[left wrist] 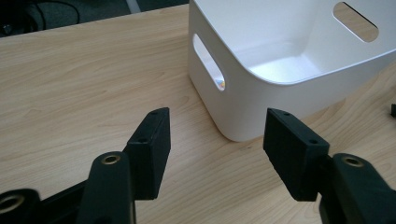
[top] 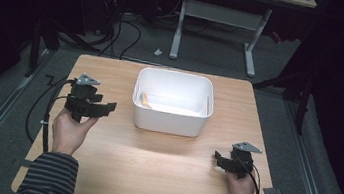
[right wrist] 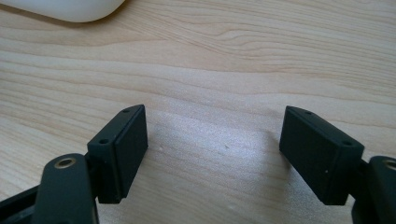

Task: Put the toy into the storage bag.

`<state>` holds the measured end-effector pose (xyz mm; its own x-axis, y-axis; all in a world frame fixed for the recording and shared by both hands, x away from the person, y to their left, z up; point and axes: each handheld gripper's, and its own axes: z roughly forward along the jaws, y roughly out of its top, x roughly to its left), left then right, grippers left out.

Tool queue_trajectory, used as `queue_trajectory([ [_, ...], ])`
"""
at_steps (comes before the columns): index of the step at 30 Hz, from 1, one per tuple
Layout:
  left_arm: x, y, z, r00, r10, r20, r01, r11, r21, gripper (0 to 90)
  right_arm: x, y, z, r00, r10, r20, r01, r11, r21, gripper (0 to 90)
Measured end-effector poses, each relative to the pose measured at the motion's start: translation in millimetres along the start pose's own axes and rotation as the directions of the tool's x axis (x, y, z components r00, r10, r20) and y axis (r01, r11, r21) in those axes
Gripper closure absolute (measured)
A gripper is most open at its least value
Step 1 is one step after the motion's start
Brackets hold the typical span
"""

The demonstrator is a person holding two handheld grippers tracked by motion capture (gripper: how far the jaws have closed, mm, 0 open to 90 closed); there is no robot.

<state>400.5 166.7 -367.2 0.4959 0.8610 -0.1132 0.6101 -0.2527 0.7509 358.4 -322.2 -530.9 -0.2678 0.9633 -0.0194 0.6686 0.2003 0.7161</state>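
- Table (top: pixel 149 175): bare wood lies under and between both pairs of fingers.
- White bin (top: pixel 172 102): ahead of the left gripper (left wrist: pixel 217 140), its corner just beyond the spread fingers (left wrist: pixel 152 149); a small orange item (top: pixel 145 100) lies inside.
- Right gripper (right wrist: pixel 212 149): fingers (right wrist: pixel 121 149) apart, empty, bin edge well ahead.
- Advice: approach the bin's wall squarely, keeping the fingers wide until they straddle the rim.

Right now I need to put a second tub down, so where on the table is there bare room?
The widest bare wood lies in front of the white bin, between the left gripper and right gripper. Narrower strips run along the table left and right of the bin. Behind the bin only a thin margin remains.
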Motion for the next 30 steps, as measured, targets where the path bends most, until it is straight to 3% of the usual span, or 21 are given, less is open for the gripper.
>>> queue_trajectory([
  [20, 9.5, -29.8, -0.7, 0.9986, -0.053, 0.0, 0.053, 0.9986, 0.001, 41.9, 0.0, 0.0, 0.1, 1.0, 0.0, -0.001, 0.0, 1.0, 0.0, 23.6],
  [30, 10.3, -48.1, 6.4, 0.9974, -0.072, 0.008, 0.071, 0.9973, 0.015, 41.9, 0.0, 0.0, 0.1, 1.0, 0.0, -0.001, 0.0, 1.0, 0.0, 23.6],
])
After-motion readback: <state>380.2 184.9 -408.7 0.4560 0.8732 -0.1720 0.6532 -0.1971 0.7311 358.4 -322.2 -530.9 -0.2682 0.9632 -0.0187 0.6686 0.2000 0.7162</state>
